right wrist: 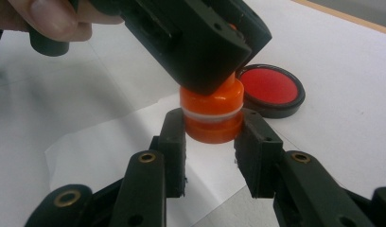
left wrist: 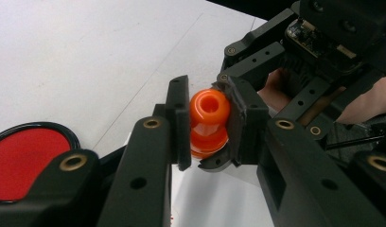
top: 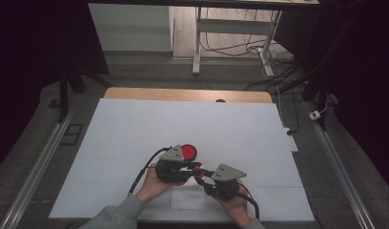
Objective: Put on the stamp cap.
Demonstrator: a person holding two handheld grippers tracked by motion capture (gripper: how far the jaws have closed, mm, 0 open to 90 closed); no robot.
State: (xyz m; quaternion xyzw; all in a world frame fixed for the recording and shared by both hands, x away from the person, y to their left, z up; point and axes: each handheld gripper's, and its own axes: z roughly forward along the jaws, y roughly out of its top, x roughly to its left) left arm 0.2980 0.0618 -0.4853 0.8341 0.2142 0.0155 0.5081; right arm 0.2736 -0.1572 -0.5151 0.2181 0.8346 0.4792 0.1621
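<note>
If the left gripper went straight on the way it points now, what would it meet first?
Probably the right gripper, directly ahead. The left gripper is already shut on the orange stamp, whose lower part the right gripper also clamps. Depth is unclear, but they look almost touching.

White sheet (top: 135, 133) covers the table (top: 183, 94), a strip of bare wood showing along the far edge. A small paper slip (top: 188, 200) lies on the sheet near the front. Beyond the table, grey floor (top: 149, 71), a white desk frame (top: 198, 43), loose cables (top: 230, 47) and a power strip (top: 291, 142) at the right.
</note>
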